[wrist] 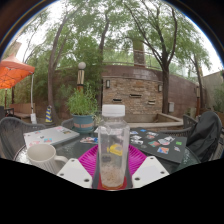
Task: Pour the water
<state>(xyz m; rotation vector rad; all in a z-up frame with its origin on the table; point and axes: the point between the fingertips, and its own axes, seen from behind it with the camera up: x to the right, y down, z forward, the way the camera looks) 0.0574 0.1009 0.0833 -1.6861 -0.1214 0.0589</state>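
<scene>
A clear plastic bottle [113,140] with a white cap stands upright between my fingers, a yellow mark on its side. My gripper [113,166] is shut on the bottle's lower half, and the pink pads [90,160] press on it from both sides. A white mug [42,157] with a handle sits on the dark table [160,152] just left of the fingers, close beside the bottle. I cannot make out the water level inside the bottle.
Cards and small flat items [160,141] lie scattered on the table beyond and right of the bottle. A potted plant [83,104] stands behind the table, with a brick structure [133,95] and trees farther back. An orange umbrella [14,72] is at far left.
</scene>
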